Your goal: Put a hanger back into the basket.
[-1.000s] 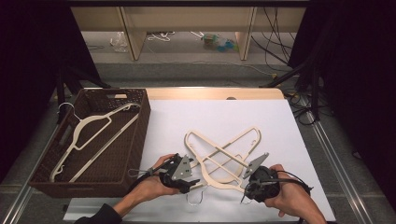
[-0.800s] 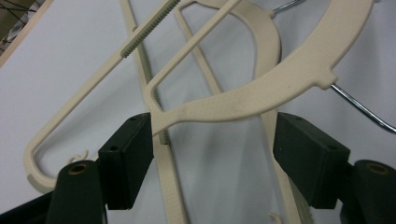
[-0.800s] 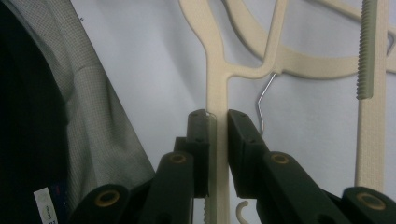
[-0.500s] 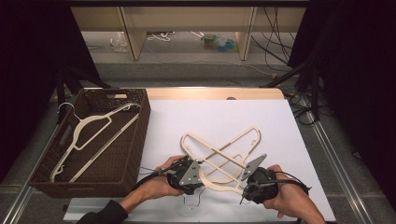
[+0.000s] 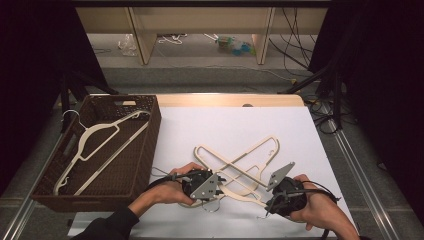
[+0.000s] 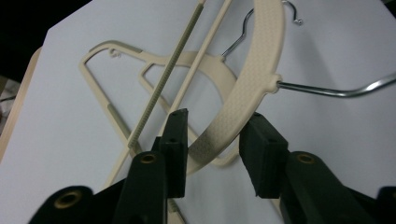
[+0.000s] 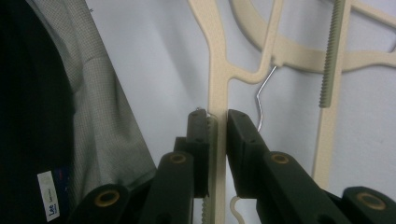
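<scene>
Two cream plastic hangers lie crossed in the lower middle of the high view, on the white sheet of the bench (image 5: 225,125), their bars and arms interleaved. The left gripper (image 6: 212,140), at the bottom centre-left of the high view, has its jaws apart on either side of the curved shoulder of the near hanger (image 6: 254,79), with a clear gap on the right side, so it is not yet holding anything. The right gripper (image 7: 217,126), at the bottom right of the high view, has its jaws drawn in on a straight arm of the far hanger (image 7: 219,60); it looks clamped, though whether the pads press firmly cannot be told. The chief risk, as I judge it, is tangling: in the left gripper view a ribbed bar (image 6: 163,93) and the wire hook (image 6: 327,89) cross the piece between the jaws, so lifting either hanger would probably drag the other along or snag a hook on a bar. The left jaws might also close on two pieces at once, or slip off the smooth curve. The wicker basket (image 5: 145,150) at the left of the high view already holds one hanger (image 5: 95,132), which a hanger dropped in carelessly could catch.
</scene>
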`<state>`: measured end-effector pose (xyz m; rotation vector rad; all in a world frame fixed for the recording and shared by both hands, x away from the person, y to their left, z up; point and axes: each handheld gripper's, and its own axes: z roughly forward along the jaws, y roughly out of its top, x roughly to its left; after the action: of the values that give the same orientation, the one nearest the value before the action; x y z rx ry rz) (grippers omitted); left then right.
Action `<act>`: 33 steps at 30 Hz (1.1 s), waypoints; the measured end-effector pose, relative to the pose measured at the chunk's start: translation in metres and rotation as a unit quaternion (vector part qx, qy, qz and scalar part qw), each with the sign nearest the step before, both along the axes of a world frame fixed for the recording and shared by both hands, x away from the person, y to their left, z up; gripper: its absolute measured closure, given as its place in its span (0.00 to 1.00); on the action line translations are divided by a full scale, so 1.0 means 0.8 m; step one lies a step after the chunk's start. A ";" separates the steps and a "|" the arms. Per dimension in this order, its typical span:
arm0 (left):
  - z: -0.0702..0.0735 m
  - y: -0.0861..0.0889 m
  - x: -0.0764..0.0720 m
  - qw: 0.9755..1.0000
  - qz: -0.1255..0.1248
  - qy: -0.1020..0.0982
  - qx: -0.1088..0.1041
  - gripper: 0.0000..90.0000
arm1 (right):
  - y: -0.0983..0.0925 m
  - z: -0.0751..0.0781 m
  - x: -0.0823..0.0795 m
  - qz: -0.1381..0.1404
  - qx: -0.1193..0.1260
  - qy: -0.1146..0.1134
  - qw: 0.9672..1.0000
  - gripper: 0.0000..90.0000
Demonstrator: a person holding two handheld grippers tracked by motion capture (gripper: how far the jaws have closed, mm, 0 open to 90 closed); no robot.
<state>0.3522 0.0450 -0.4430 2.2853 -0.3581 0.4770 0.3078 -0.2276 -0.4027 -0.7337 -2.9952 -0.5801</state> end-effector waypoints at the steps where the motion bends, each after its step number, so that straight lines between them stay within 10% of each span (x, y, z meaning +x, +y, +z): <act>1: 0.003 -0.002 0.001 1.000 -0.002 -0.006 -0.005 0.76 | -0.003 -0.001 0.001 -0.002 0.003 -0.001 1.000 0.89; 11: 0.023 -0.025 0.006 0.998 -0.039 -0.041 0.018 0.87 | -0.025 -0.002 0.009 -0.017 0.016 0.006 1.000 0.90; 18: 0.039 -0.034 0.013 0.998 -0.036 -0.054 0.027 0.92 | -0.044 0.016 0.013 -0.060 0.053 -0.033 0.996 0.76; 24: 0.057 -0.037 0.023 0.999 -0.002 -0.037 0.007 0.95 | -0.062 0.043 0.014 -0.135 0.116 -0.108 0.978 0.49; 29: 0.077 -0.029 0.039 0.998 0.050 -0.004 -0.022 0.96 | -0.068 0.068 0.010 -0.151 0.167 -0.168 0.960 0.43; 33: 0.089 -0.022 0.044 0.995 0.084 0.011 -0.049 0.96 | -0.066 0.083 0.003 -0.147 0.191 -0.193 0.951 0.42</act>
<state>0.3874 0.0277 -0.3721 2.2325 -0.1290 0.5420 0.3103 -0.2802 -0.3364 -1.1511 -2.9524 -1.4205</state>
